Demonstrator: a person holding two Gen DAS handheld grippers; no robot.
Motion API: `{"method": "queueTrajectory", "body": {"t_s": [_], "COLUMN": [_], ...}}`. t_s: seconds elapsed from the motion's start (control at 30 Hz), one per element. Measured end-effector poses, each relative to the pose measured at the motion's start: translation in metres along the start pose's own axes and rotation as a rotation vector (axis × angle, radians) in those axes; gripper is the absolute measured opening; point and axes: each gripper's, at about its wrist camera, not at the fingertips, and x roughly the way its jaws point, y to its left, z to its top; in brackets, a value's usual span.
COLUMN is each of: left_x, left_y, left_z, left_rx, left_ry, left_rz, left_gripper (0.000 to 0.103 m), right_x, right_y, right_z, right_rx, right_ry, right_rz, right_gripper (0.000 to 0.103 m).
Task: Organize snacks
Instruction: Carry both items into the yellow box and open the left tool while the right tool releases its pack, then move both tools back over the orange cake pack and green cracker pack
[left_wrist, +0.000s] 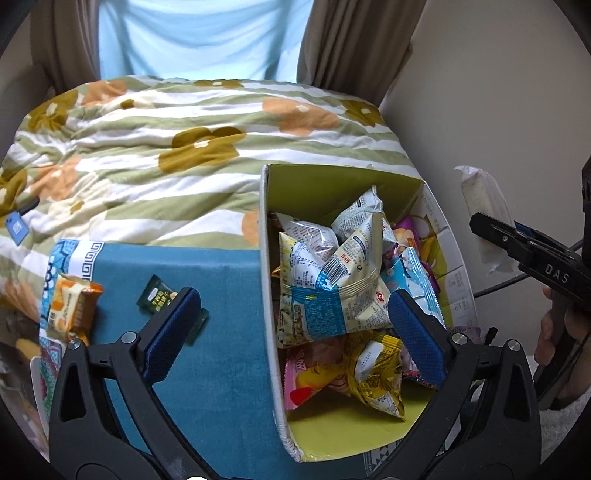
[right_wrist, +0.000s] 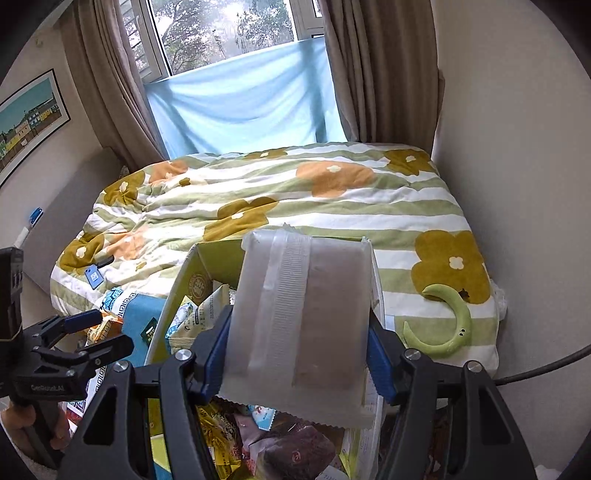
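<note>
Mostly done: cardboard box (left_wrist: 314, 184) packed with snack packets. Left tongs (left_wrist: 291, 339) spread, empty; right tongs (right_wrist: 299, 354) pinching a clear-wrapped bar (right_wrist: 306, 321) (two small snacks remaining outside).

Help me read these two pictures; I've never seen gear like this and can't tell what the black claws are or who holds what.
Those claws are hand-held tongs: a person grips one in each hand, and each carries a camera looking along its two fingers.

The left camera shows the left tongs, wide open and empty, above a cardboard box full of snack packets. Beside the box, on a blue cloth, lie an orange snack packet and a small dark green packet. A flowered quilt lies behind.

The right camera shows the right tongs clamped on a frosted clear packet over the same box.

Each camera also catches the other tongs at its edge.
</note>
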Motion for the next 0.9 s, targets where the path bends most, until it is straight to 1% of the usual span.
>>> {"method": "queueTrajectory", "body": {"t_s": [0.13,0.17,0.2,0.23,0.27,0.33,0.4,0.53,0.73,0.8,0.9], "left_x": [0.003,0.002,0.002,0.001,0.001,0.000,0.001,-0.003,-0.025,-0.036,-0.055], "left_y": [0.003,0.004,0.005,0.007,0.009,0.013,0.016,0.018,0.016,0.016,0.019], "left_z": [-0.002,-0.004,-0.006,-0.009,-0.012,-0.016,-0.020,-0.027,-0.031,-0.033,-0.035], "left_rx": [0.004,0.008,0.010,0.011,0.010,0.005,-0.001,-0.007,0.014,0.025,0.030], "left_ry": [0.005,0.006,0.005,0.006,0.007,0.013,0.017,0.013,-0.020,-0.038,-0.066], "left_rz": [0.023,0.030,0.038,0.047,0.053,0.053,0.051,0.044,0.063,0.081,0.107], "left_gripper": [0.101,0.101,0.101,0.101,0.101,0.101,0.101,0.101,0.101,0.101,0.101], "right_x": [0.025,0.031,0.035,0.038,0.038,0.033,0.030,0.024,0.004,-0.003,-0.013], "right_y": [-0.005,-0.007,-0.008,-0.008,-0.010,-0.013,-0.014,-0.006,0.005,0.009,0.015], "right_z": [0.012,0.013,0.013,0.012,0.010,0.002,-0.009,-0.022,-0.020,-0.019,-0.020], "right_rx": [-0.015,-0.015,-0.014,-0.012,-0.005,0.014,0.033,0.010,-0.034,-0.043,-0.035], "right_ry": [0.041,0.051,0.053,0.058,0.055,0.036,0.038,0.044,-0.001,-0.012,-0.032], "right_rz": [-0.007,-0.007,-0.008,-0.014,-0.015,0.000,-0.001,-0.014,-0.043,-0.056,-0.052], "right_gripper": [0.060,0.063,0.068,0.088,0.102,0.102,0.102,0.102,0.102,0.102,0.102]}}
